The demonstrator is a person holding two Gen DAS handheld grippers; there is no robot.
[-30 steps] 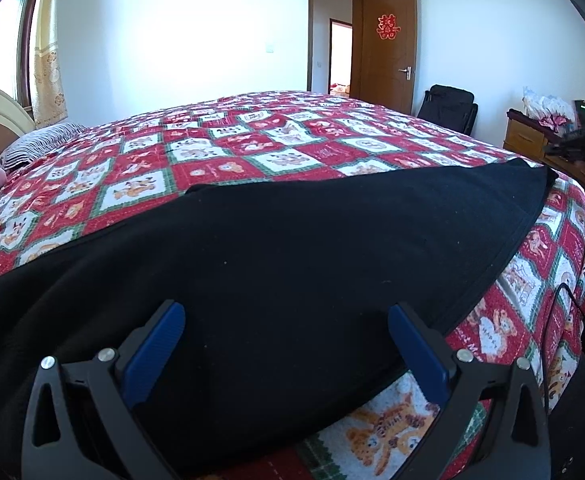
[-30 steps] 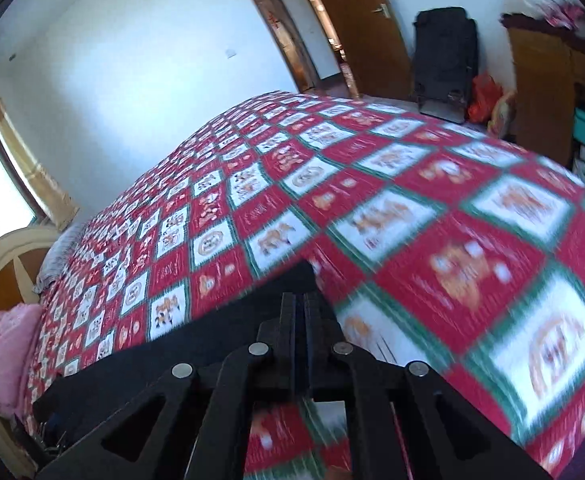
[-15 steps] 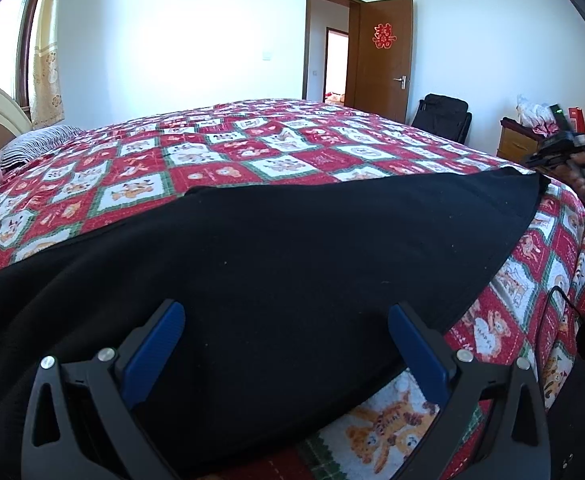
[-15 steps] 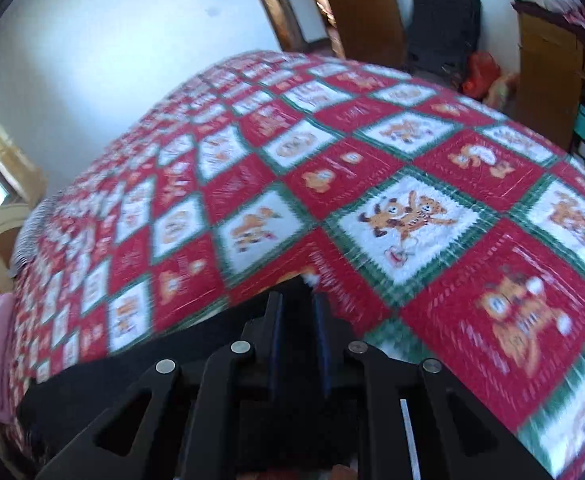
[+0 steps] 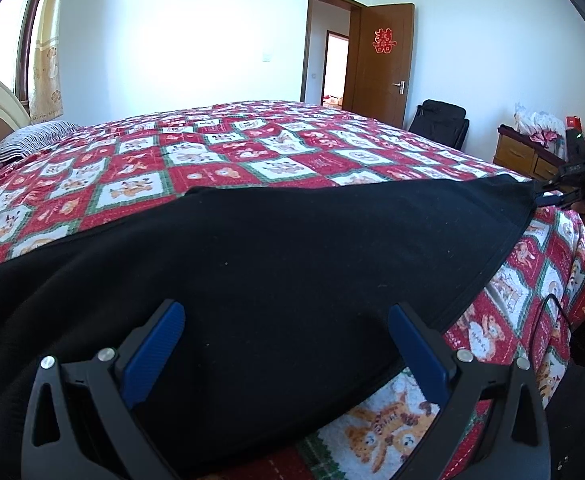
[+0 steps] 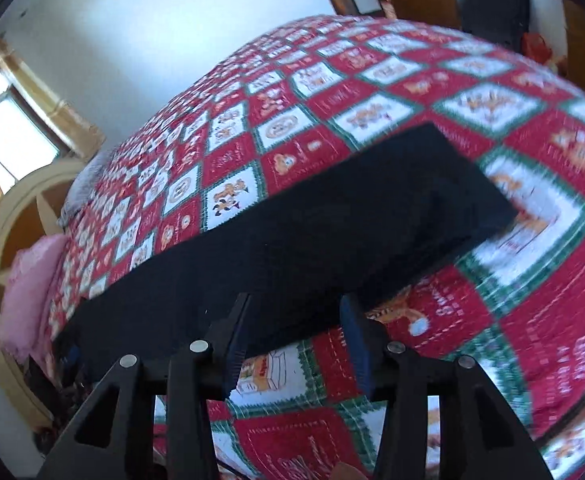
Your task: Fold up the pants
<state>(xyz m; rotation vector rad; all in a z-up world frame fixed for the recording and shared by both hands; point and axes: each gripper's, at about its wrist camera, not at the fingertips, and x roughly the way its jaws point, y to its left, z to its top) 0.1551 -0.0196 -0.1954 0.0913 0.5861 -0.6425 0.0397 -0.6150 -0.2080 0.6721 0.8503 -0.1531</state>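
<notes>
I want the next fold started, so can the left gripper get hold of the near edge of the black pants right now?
Probably yes: the left gripper is open over the black pants, their near edge lies between its fingers, and nothing blocks it.

Red patchwork quilt; pink pillow; brown door; black bag.

The pants are showing as matt black cloth, soft and faintly fuzzy, picking up small pale lint specks. The bedspread is looking like printed woven cloth, red, white and green, with stitched lines. The left gripper is wearing matt black plastic with ribbed blue pads and shiny metal pins. The door is gleaming as smooth varnished wood.
</notes>
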